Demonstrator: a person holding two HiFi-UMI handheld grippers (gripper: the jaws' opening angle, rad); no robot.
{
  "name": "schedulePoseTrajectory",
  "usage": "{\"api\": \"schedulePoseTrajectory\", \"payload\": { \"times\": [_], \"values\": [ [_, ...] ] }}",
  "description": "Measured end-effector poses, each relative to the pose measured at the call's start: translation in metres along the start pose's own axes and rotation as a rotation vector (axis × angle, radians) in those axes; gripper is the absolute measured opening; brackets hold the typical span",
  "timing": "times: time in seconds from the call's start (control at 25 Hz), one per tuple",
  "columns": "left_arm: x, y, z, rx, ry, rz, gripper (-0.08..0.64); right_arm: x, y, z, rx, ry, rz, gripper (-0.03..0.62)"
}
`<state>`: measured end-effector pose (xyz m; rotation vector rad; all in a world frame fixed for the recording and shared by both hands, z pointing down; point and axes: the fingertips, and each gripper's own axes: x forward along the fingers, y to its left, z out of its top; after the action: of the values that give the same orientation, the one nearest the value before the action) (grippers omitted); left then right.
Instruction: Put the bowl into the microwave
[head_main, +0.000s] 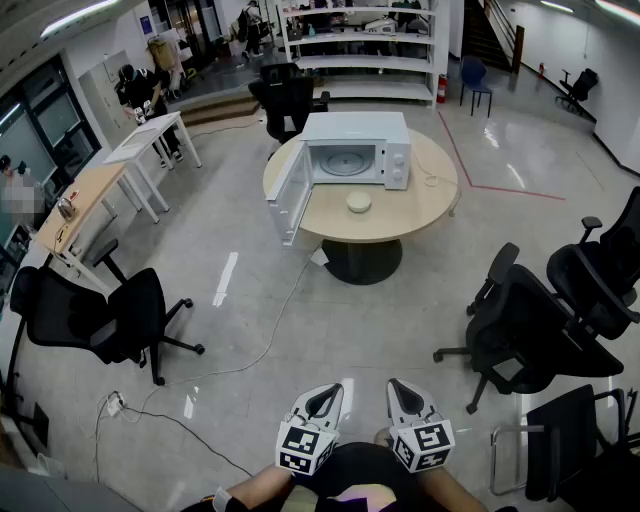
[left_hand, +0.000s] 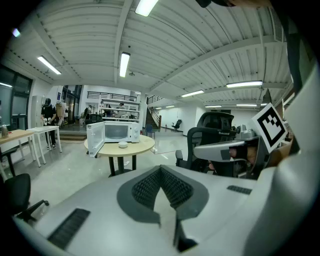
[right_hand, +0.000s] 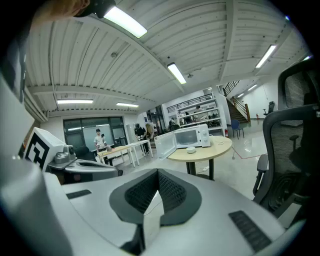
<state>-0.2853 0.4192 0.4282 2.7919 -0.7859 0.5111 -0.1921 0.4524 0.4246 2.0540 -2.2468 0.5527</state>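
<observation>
- Far left: wooden desk (head_main: 82, 195) along the glass wall, with two white tables (head_main: 150, 135) just beyond it.
- Lower left: black office chair (head_main: 100, 315) on the pale floor, well apart from the round table.
- Across the floor: thin cable (head_main: 255, 355) trailing from a power strip (head_main: 115, 404) towards the foot of the round table.
- Bottom centre, left of the pair: left gripper (head_main: 322, 398), held low and close to the body, pointing forwards. Jaws pressed together in its own view (left_hand: 160, 170), nothing between them.
- Mid-frame: white microwave (head_main: 356, 150) at the back of the tabletop, door (head_main: 288, 195) swung wide to the left and overhanging the table edge, cavity open and facing the camera.
- Just in front of the microwave's opening: bowl (head_main: 359, 203), small and pale, standing on the tabletop outside the cavity. Well away from both grippers; seen far off in the left gripper view (left_hand: 123, 145) and in the right gripper view (right_hand: 191, 149).
- Under both: round table (head_main: 425, 205) with a light wooden top on a single dark pedestal.
- Bottom centre, right of the pair: right gripper (head_main: 403, 392), just beside the left one, likewise low. Jaws closed tip to tip in its own view (right_hand: 158, 172), holding nothing.
- Right side: cluster of black office chairs (head_main: 530, 330), well apart from the table.
</observation>
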Motion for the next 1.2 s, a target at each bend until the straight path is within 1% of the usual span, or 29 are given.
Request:
{"api": "schedulePoseTrajectory", "payload": {
  "times": [0.08,0.28,0.64,0.88,1.2],
  "values": [
    [0.004,-0.005,0.006,0.009,-0.003,0.008,0.045,-0.004,-0.008,-0.001,0.006,0.0,-0.001,0.015],
    [0.018,-0.019,0.002,0.038,0.016,0.003,0.046,-0.007,-0.028,0.0,0.025,-0.014,0.005,0.015],
    [0.047,-0.042,0.008,0.078,0.035,0.036,0.046,-0.011,-0.069,0.001,0.052,-0.036,0.032,0.015],
    [0.071,-0.061,0.014,0.083,0.034,0.034,0.046,-0.018,-0.1,0.005,0.048,-0.041,0.027,0.015],
    [0.106,-0.095,0.013,0.074,0.037,0.016,0.046,-0.034,-0.137,0.007,0.042,-0.036,0.031,0.015]
  ]
}}
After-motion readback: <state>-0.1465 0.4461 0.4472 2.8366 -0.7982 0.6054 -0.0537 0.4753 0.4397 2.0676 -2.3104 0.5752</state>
